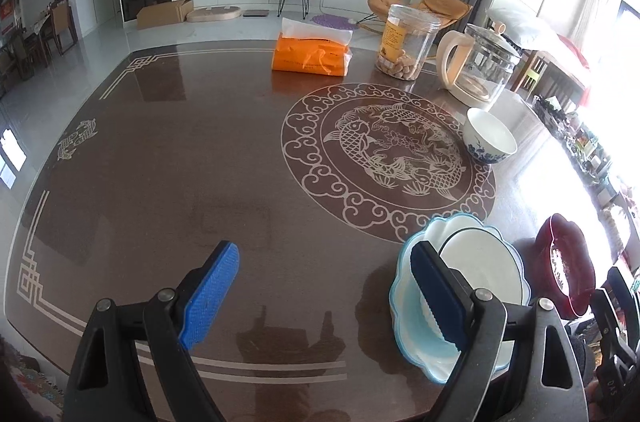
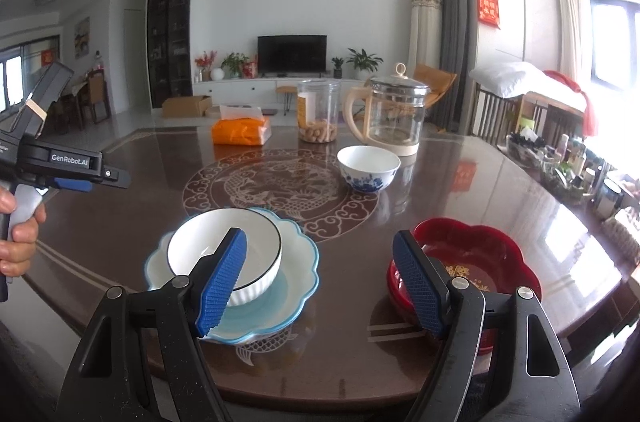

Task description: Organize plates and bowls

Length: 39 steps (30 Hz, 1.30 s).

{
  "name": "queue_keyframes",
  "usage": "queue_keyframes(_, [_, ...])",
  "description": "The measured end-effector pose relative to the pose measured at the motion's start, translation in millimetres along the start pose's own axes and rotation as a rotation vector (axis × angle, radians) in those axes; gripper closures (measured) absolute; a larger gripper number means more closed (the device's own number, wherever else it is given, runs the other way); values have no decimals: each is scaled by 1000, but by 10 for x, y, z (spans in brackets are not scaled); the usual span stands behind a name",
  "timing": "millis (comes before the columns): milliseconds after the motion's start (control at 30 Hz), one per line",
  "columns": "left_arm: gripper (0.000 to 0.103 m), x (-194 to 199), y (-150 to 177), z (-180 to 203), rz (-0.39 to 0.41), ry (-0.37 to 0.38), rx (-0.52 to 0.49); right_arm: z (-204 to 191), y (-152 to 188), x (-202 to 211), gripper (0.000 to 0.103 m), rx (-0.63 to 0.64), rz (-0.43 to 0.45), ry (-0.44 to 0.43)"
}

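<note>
Both tools gape; white bowl (image 2: pixel 224 254) sits in blue plate (image 2: pixel 296 262).

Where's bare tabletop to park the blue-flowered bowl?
Widest free patch: left of the blue plate, below the orange tissue pack. A narrower gap separates that plate from the red dish. Crowded by the jar and kettle.

White walls, TV (image 2: pixel 291 53) on low cabinet (image 2: pixel 256 89), bright right windows, possibly overexposed.
</note>
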<state>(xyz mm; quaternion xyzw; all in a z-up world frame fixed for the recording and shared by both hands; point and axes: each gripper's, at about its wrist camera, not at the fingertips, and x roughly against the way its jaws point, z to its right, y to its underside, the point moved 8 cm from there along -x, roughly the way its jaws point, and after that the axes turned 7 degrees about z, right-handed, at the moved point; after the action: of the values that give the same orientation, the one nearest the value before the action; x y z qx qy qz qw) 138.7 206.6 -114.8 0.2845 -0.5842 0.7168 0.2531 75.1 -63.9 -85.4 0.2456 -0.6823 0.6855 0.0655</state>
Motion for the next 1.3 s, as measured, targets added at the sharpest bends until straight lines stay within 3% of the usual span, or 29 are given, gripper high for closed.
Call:
queue_keyframes(367, [15,-427,-585,791,-82,143,-114,997,-370,-920,24,-260,-317,-4])
queue_keyframes(633, [16,-1388,-1003,1416,-221,106,-177,1514,-445,-1768,24,-450,-482,-17])
queue_keyframes(733, [19,-1738,-1074,1651,-267,125,-164,1605,-416,-2085,25,-512,-544,-27])
queue_keyframes(867, [24,-2112,-1128,1912,-306,155,-117,1676,-446,-2399,26,-510,-562,-9])
queue_keyframes(967, [29,-2358,-1120,2011,-339,150,-78,1679,-419,-2580,38,-495,-575,-2])
queue_keyframes(1100, [44,-2591,-1053,2089,-387,147,-48,1696,-329,-2788,59,-492,-609,-9])
queue_keyframes(1200, [48,-2665,-1016,2142,-402,157,-38,1679,-289,-2896,61,-475,-620,-16])
queue_keyframes(1300, [62,-2705,-977,2210,-406,167,-47,1660,-256,-2989,64,-466,-628,-24])
